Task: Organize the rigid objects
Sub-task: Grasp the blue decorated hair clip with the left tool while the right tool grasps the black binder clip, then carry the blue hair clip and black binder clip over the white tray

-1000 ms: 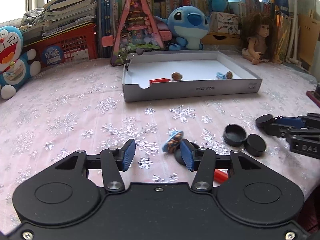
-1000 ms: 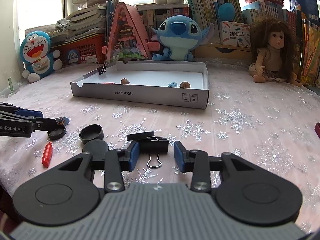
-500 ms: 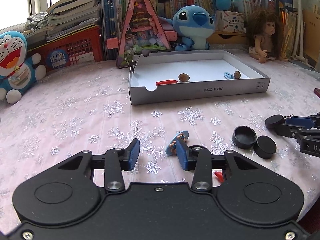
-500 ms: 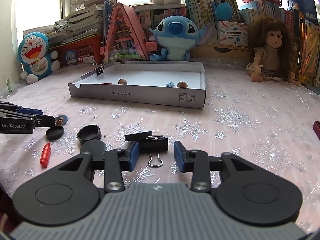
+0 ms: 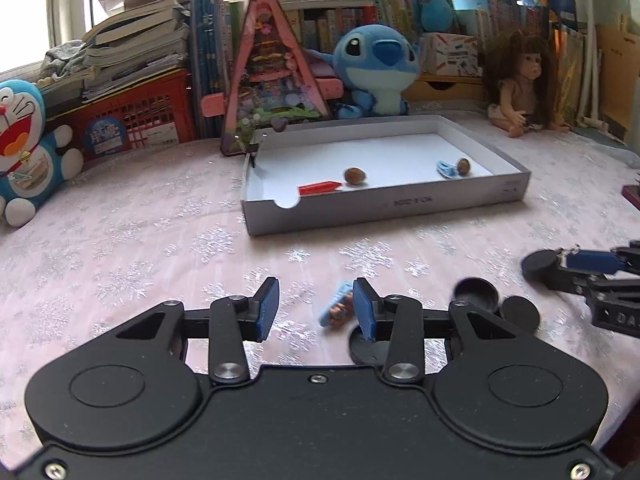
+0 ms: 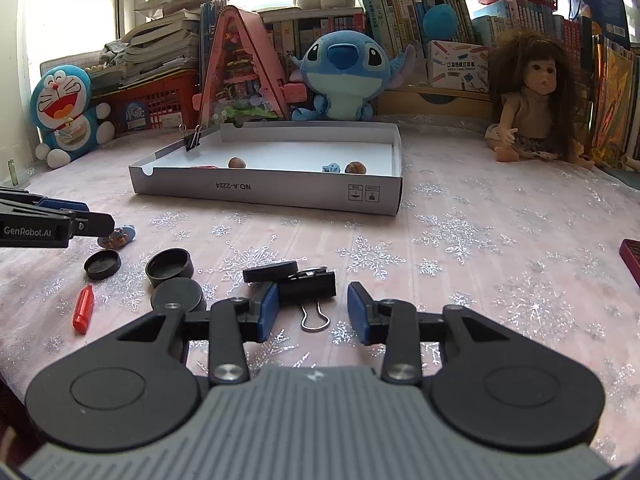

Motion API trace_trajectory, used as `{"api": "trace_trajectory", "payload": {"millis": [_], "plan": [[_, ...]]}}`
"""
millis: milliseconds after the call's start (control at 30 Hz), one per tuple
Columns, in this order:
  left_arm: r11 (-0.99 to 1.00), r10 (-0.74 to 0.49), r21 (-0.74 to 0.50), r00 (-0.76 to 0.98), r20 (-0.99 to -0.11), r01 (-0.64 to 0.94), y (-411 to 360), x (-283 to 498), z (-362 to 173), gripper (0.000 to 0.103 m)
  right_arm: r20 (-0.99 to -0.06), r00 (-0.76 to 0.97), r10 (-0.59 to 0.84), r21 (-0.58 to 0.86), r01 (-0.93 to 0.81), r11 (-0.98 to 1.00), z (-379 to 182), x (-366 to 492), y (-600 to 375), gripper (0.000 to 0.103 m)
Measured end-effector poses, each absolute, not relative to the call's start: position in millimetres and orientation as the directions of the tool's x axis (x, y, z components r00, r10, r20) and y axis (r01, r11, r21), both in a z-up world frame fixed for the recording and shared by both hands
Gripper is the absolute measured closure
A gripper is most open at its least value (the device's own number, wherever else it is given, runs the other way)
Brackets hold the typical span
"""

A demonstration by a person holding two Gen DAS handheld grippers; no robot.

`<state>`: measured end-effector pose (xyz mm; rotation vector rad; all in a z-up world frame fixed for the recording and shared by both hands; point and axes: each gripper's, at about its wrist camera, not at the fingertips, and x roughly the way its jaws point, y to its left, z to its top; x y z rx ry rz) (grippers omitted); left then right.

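Observation:
A small blue toy piece (image 5: pixel 335 311) lies tilted on the tablecloth between the pads of my left gripper (image 5: pixel 316 308). It rests close against the right pad, while the left pad stands well clear of it, so the jaws are open. From the right wrist view the left gripper (image 6: pixel 86 216) sits at the far left with the toy piece (image 6: pixel 118 236) at its tips. My right gripper (image 6: pixel 314 312) is open over a black binder clip (image 6: pixel 308 284), whose wire handle lies between the pads. The white cardboard tray (image 5: pixel 384 204) holds a red piece (image 5: pixel 318 188), two nuts and a blue bit.
Black round caps (image 6: pixel 168 268) and a red piece (image 6: pixel 83 308) lie scattered on the cloth between the grippers. Another cap (image 5: pixel 368 350) sits under my left gripper's right finger. Plush toys, a doll (image 6: pixel 532 100), books and a red crate line the back edge.
My left gripper's jaws have narrowed around the blue toy piece, which now sits between the pads instead of ahead of them. The right gripper has not moved.

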<state>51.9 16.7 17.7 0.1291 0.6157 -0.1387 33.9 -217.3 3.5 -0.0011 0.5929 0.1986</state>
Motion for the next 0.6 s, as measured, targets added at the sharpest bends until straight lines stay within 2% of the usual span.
{"api": "trace_trajectory", "payload": {"millis": [67,300,600], "plan": [[0.977,-0.101,0.092,0.802,-0.589,0.191,11.4,47.9,15.0,0.070,-0.555,0.810,0.186,0.056,-0.187,0.981,3.5,33.9,-217.3,0.048],[0.982,-0.058,0.107,0.794,-0.605,0.153,18.6,49.2,8.0,0.075,-0.556,0.810,0.188,0.057,-0.188,0.980,3.4,33.6,-217.4,0.047],[0.985,-0.029,0.118,0.794,-0.607,0.126,25.3,59.8,6.8,0.076,-0.556,0.810,0.187,0.057,-0.188,0.981,3.4,33.6,-217.5,0.047]]}}
